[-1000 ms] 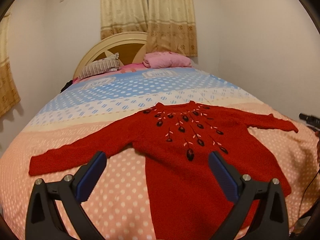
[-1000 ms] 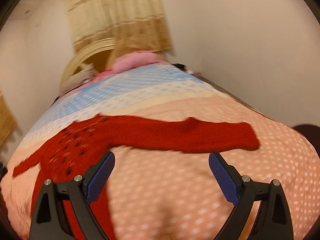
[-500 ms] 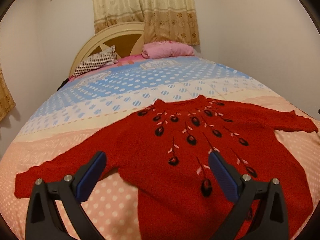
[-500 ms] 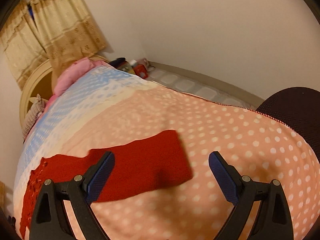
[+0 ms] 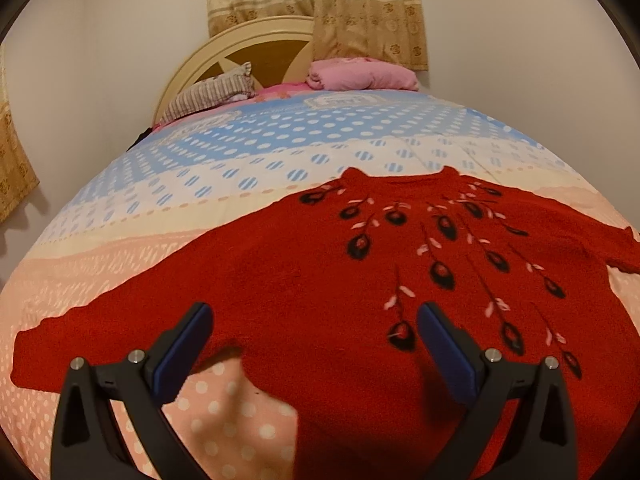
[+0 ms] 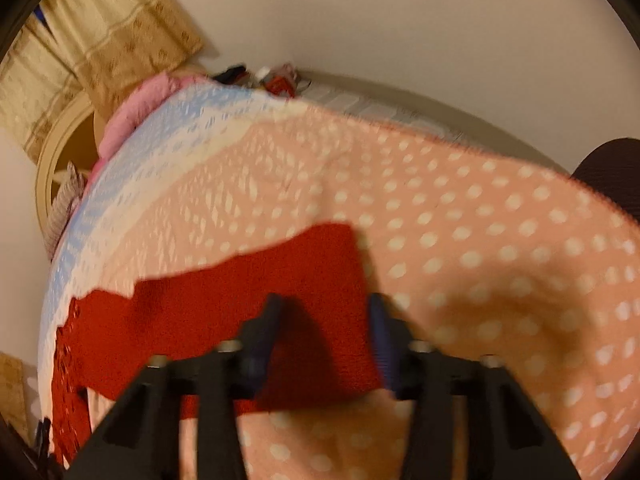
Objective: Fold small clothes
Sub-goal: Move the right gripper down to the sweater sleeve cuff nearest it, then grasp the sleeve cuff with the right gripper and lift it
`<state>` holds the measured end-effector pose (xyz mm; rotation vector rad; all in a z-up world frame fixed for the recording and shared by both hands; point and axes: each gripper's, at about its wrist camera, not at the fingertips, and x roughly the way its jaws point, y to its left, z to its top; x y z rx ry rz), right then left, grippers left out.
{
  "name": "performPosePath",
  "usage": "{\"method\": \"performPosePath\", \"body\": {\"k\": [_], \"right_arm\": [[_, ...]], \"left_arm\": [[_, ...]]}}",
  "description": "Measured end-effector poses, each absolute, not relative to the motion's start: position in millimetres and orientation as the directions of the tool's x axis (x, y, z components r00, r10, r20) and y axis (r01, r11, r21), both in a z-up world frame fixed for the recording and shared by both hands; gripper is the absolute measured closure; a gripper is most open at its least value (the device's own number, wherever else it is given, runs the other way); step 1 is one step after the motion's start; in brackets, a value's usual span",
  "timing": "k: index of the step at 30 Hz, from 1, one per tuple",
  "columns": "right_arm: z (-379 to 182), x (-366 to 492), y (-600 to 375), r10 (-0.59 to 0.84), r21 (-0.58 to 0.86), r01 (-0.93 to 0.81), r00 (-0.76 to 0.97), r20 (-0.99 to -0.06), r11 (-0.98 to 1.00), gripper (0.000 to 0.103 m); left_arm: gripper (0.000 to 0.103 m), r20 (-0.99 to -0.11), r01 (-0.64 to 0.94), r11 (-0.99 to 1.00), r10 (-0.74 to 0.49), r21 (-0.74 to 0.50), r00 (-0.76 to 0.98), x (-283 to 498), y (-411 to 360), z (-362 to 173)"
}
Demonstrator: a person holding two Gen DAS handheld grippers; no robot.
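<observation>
Overhead-lit bedroom: polka-dot bedspread (image 5: 248, 168), curtains (image 5: 320, 4); left gripper (image 5: 312, 344) wide open, right gripper (image 6: 324, 332) just narrowing, straddling red sweater (image 5: 304, 264) cuff.

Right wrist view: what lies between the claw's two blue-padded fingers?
The cuff end of the red knitted sweater's sleeve lies between the right claw's fingers, flat on the peach polka-dot bedspread. Its jaws have just been closing; blur hides any pad contact.

Probably bedroom: bed (image 5: 280, 148), curtains (image 5: 360, 12)
</observation>
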<state>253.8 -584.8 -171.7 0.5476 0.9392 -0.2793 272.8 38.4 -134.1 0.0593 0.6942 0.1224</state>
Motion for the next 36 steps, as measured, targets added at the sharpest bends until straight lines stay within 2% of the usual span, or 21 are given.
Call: {"method": "performPosePath", "body": {"k": [1, 2, 3, 4, 14, 25, 36], "right_arm": [[-172.1, 254.2, -582.0, -0.002, 0.306, 0.452, 0.564, -0.826, 0.838, 0.072], [-170.4, 254.3, -579.1, -0.008, 0.296, 0.445, 0.564, -0.826, 0.845, 0.083], [-168.3, 254.0, -577.5, 0.003, 0.305, 0.439, 0.567, -0.824, 0.845, 0.089], [-166.0, 253.2, -576.4, 0.007, 0.31, 0.437, 0.57, -0.822, 0.844, 0.092], [-92.9, 260.6, -529.7, 0.061, 0.349, 0.309, 0.666, -0.743, 0.885, 0.093], [6.0, 302.4, -419.7, 0.144, 0.313, 0.085, 0.754, -0.641, 0.946, 0.093], [51.4, 342.1, -304.8, 0.251, 0.274, -0.1, 0.76, -0.6, 0.957, 0.094]], "left_arm": [[0.0, -0.635, -0.097, 0.991, 0.136, 0.096, 0.761, 273.9, 40.1, -135.1], [0.0, -0.637, -0.104, 0.99, 0.14, 0.095, 0.758, 275.0, 42.6, -136.1], [0.0, -0.64, -0.107, 0.99, 0.14, 0.091, 0.755, 275.3, 45.4, -136.5], [0.0, -0.642, -0.111, 0.99, 0.138, 0.082, 0.754, 275.1, 47.9, -136.7], [0.0, -0.635, -0.157, 0.987, 0.142, 0.033, 0.76, 265.5, 71.7, -137.5], [0.0, -0.626, -0.188, 0.982, 0.15, 0.005, 0.765, 258.4, 96.1, -141.1], [0.0, -0.624, -0.186, 0.981, 0.114, -0.05, 0.773, 254.4, 105.9, -144.0]]}}
